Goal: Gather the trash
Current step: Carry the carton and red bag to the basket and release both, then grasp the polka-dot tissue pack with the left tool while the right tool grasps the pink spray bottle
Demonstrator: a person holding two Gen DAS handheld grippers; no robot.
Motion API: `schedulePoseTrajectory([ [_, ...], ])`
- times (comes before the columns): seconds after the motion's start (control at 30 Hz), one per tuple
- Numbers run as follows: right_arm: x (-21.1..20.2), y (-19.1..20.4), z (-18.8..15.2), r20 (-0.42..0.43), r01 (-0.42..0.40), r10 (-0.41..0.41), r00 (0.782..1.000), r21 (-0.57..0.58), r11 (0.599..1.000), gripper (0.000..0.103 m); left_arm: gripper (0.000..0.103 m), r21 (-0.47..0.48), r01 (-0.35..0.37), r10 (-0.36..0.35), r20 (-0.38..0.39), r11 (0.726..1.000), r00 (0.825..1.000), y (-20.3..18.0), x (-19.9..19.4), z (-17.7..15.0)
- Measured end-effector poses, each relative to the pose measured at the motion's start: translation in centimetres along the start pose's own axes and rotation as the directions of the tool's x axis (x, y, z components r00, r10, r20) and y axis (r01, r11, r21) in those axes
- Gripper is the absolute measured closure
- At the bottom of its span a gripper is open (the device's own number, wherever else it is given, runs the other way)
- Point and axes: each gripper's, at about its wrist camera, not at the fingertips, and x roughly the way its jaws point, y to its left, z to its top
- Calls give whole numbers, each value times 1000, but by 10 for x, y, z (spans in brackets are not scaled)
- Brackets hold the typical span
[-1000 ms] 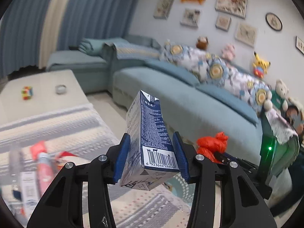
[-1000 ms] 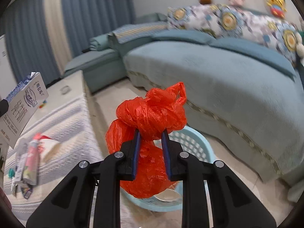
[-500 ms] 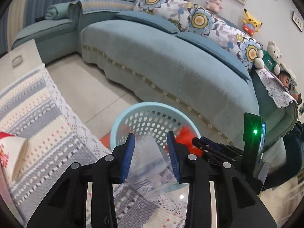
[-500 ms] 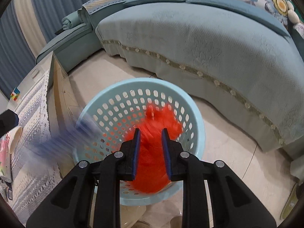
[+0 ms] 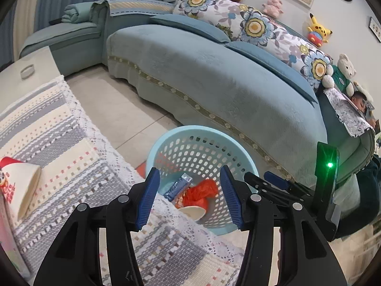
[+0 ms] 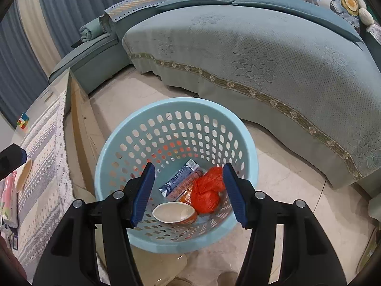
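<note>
The light blue basket [image 6: 176, 109] stands on the tiled floor at the centre of the right wrist view, between the sofa [image 6: 273, 54] at upper right and the cloth-covered table [image 6: 45, 157] at left. At its bottom lie the red bag [image 6: 207, 190], the blue and white carton [image 6: 178, 180] beside it, and a paper cup [image 6: 175, 213] on its side; an orange wrapper under them is hard to make out.

The right gripper [image 6: 188, 191] hangs over the basket, its jaws having just opened, nothing between them. The left gripper [image 5: 189, 196], low in its own view, has also just been opening and holds nothing. In that view the table's cloth [image 5: 71, 157] hides the near side of the basket [image 5: 202, 133], and the bag [image 5: 201, 191] and carton [image 5: 178, 186] show only partly. A paper cup [image 5: 21, 186] lies on the cloth at the left edge. The right gripper [image 5: 281, 186] juts in at lower right, partly cut off.
</note>
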Motion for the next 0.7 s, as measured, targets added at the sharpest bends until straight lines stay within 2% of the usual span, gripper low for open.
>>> schedulePoseTrajectory([
  [0.2,-22,20,5,29,-30,31,999,-36,999,47,52,-28,-2,4,52,1000,999,5,-34,4],
  [0.43,-61,60,12,79,-78,87,993,-115,990,47,52,-91,-6,21,165,996,986,16,-106,-2],
  [0.57,-85,93,12,106,-101,123,987,-190,977,47,52,-133,-47,76,225,990,971,31,-154,-15],
  [0.7,-104,126,8,94,-135,164,982,-260,956,47,50,-181,-138,182,256,974,950,55,-203,-35],
])
